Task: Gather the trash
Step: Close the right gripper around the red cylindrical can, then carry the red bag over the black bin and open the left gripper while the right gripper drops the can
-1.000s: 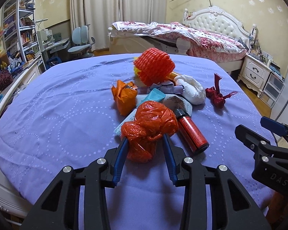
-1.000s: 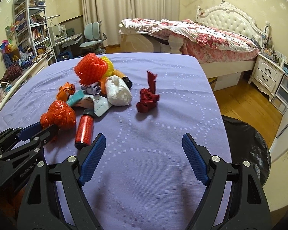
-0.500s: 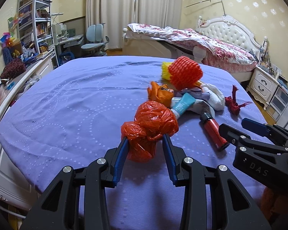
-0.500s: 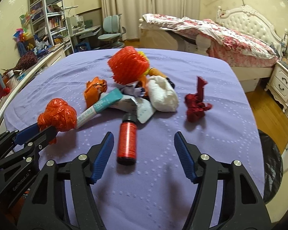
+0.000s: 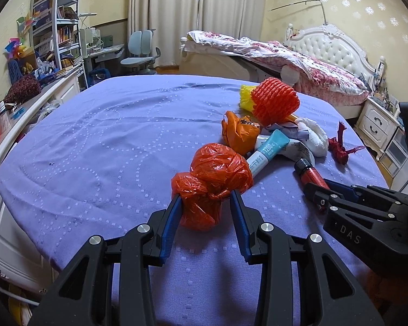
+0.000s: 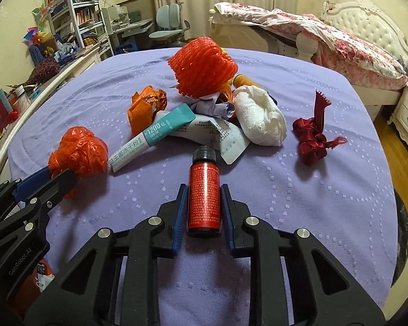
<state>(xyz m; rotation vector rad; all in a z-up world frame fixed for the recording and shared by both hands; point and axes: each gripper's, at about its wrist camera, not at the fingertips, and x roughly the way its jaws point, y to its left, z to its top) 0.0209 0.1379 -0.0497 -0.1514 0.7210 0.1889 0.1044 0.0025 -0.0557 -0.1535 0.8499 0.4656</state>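
My left gripper (image 5: 205, 203) is shut on a crumpled red plastic bag (image 5: 213, 182) and holds it over the purple table (image 5: 108, 141). The bag also shows in the right wrist view (image 6: 79, 156). My right gripper (image 6: 204, 198) is shut on a small red bottle (image 6: 204, 190) with a black cap that lies on the cloth. Beyond it lies a pile of trash: a teal and white tube (image 6: 152, 135), an orange wrapper (image 6: 145, 108), a red foam net (image 6: 201, 68), a white wad (image 6: 261, 115) and a dark red ribbon (image 6: 312, 135).
A black trash bag (image 6: 402, 231) hangs off the table's right edge. A bed (image 5: 299, 62) stands behind the table, a nightstand (image 5: 378, 125) at the right, and shelves and a desk chair (image 5: 138, 54) at the back left.
My right gripper moved left and forward and closed on the red bottle. My left gripper, still holding the red bag, drew back and swung leftward away from the pile.
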